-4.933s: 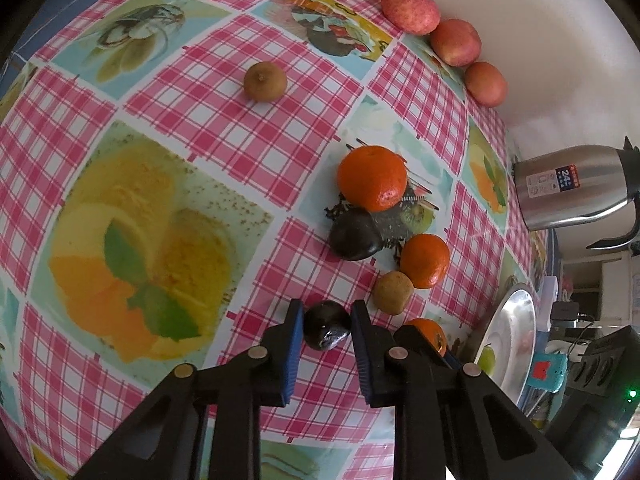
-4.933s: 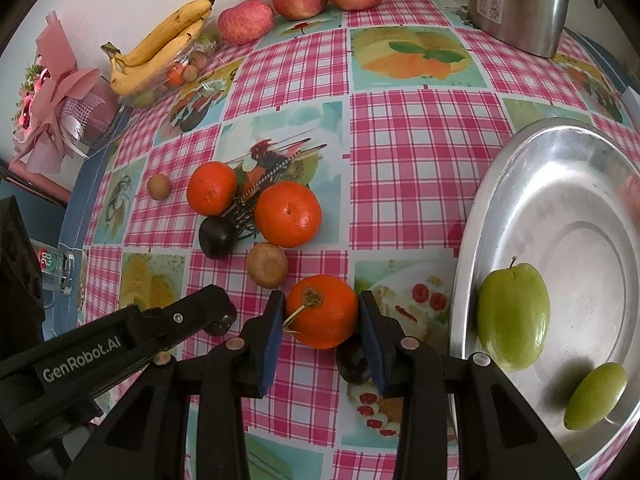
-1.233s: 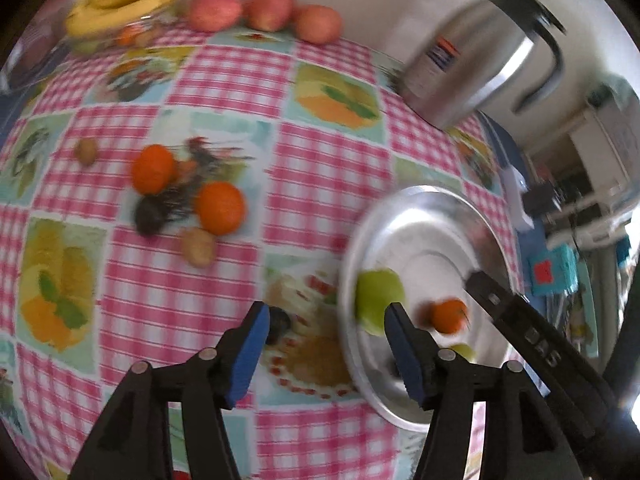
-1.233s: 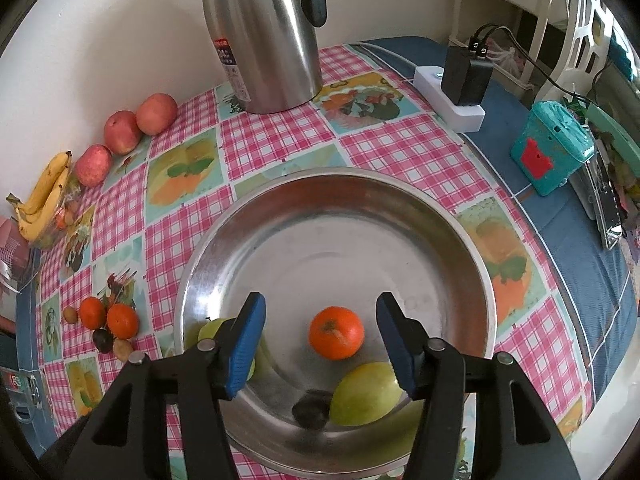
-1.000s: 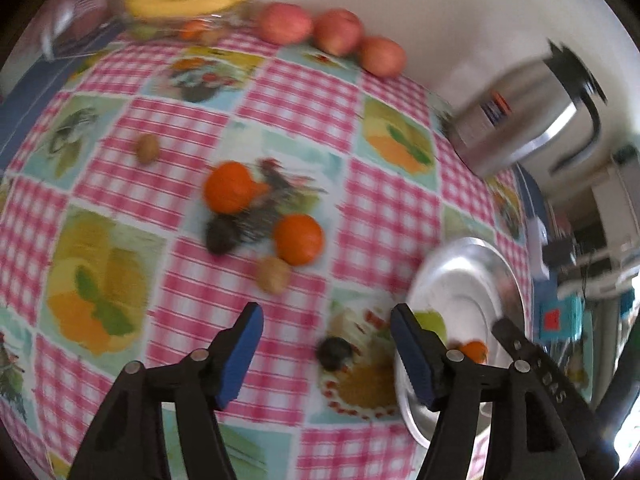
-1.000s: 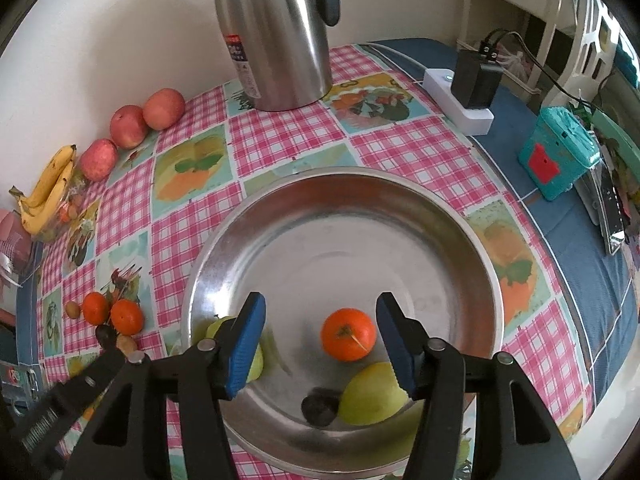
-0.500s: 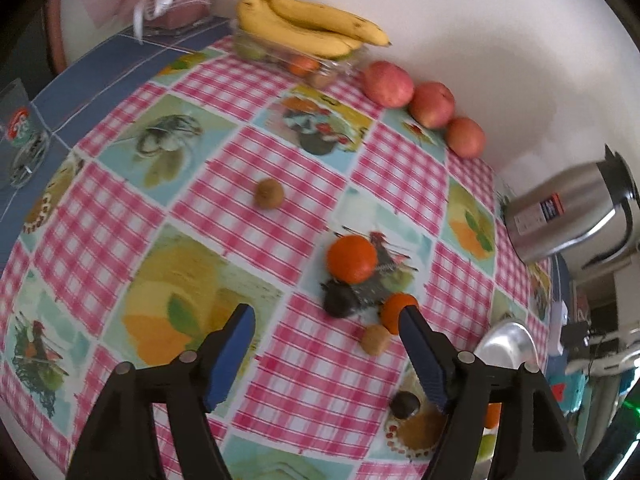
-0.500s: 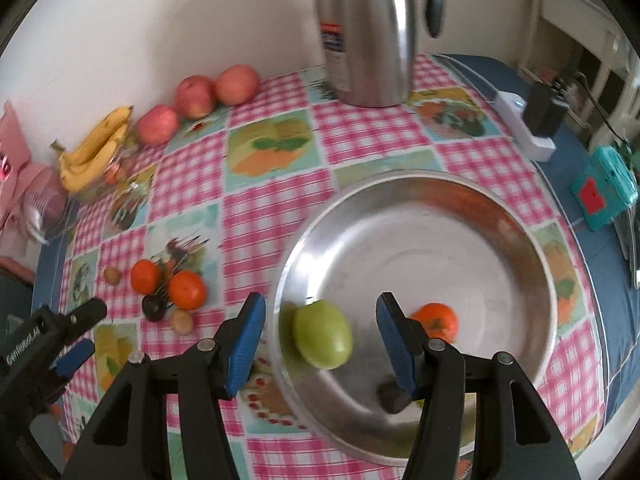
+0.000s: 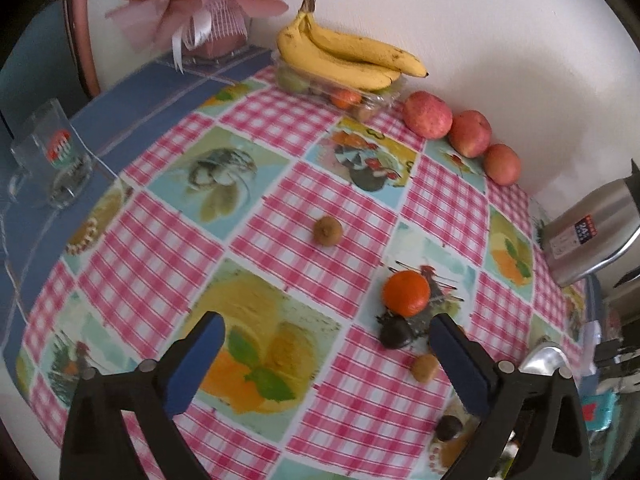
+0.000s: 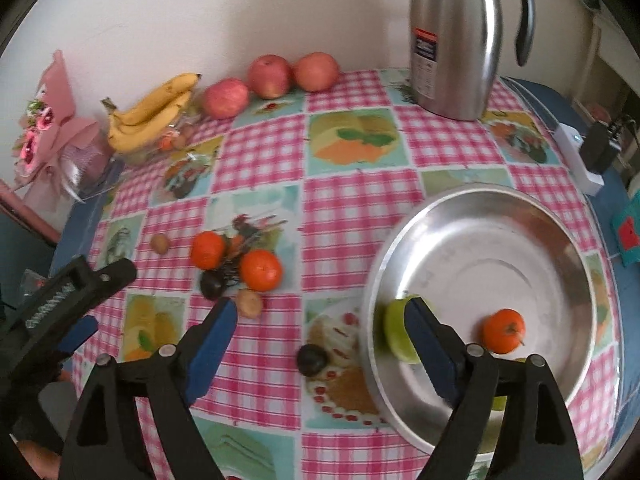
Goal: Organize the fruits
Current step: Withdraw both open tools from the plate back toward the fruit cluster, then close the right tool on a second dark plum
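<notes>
Left gripper (image 9: 326, 360) is held above the counter (image 9: 280, 184), fingers (image 9: 196, 360) spread wide, nothing gripped. Right gripper (image 10: 320, 354) is likewise held wide open and empty, with its right finger (image 10: 430, 346) seen in front of the rim of the steel basin (image 10: 500, 248).

In the basin: a green apple (image 10: 394, 334) near the left wall, partly hidden by that finger, and one tangerine (image 10: 503, 331) to its right. A further green fruit is glimpsed low behind the gripper body, mostly hidden.

On the checked cloth, a cluster is seen left of the basin: two tangerines (image 10: 208, 250) (image 10: 261, 270), a dark plum (image 10: 212, 284) just below them, and a small brown fruit (image 10: 249, 303) beside the plum. The exact kind of brown fruit cannot be told. Another small brown fruit (image 10: 160, 243) lies apart to the left. A second dark plum (image 10: 312, 359) lies alone just left of the basin rim, between the right fingers in that view.

Along the wall: a banana bunch (image 10: 154, 114) on a clear fruit tray, three red apples (image 10: 226, 98) in a row, and a steel thermos jug (image 10: 456, 40) at the far right. A pink bouquet (image 9: 192, 8) and a glass mug (image 9: 52, 160) are placed on the blue part of the counter.
</notes>
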### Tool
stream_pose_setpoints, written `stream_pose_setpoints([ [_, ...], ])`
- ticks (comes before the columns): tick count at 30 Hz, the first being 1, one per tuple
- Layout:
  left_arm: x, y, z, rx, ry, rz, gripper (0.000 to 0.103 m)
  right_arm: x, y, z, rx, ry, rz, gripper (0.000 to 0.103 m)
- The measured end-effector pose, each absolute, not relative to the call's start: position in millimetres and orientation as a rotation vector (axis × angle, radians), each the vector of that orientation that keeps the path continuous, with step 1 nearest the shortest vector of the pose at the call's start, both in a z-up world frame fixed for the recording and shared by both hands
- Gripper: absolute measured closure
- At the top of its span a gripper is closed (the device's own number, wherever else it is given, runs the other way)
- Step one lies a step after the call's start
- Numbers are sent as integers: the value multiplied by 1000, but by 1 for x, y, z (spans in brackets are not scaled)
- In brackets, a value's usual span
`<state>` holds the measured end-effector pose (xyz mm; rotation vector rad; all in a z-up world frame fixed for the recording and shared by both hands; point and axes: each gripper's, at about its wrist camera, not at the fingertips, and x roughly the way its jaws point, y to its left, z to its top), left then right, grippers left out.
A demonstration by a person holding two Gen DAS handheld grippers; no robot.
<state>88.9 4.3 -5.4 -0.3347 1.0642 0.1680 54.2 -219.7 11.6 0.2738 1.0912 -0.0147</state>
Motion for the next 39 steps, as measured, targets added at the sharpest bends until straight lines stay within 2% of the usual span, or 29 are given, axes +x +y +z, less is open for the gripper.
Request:
stream_pose_setpoints([
  [11,88,-4,5,-136,988,214,0,58,-213,6,315,1113,49,17],
  [21,92,-10,-8,-168,1053,139,0,61,-205,-7,297,1155,70,17],
  [23,92,-11,-9,-176,1061,129,0,62,-203,-10,290,1165,75,20],
  [25,93,-13,-12,-185,1074,113,0,62,-201,-13,277,1176,81,32],
  [29,95,-18,-14,-191,1099,67,0,64,-194,-20,221,1209,71,37],
  [31,95,-23,-16,-167,1116,58,0,65,-192,-24,197,1224,65,47],
  [39,97,-24,-24,-175,1164,52,0,67,-188,-40,135,1284,42,50],
])
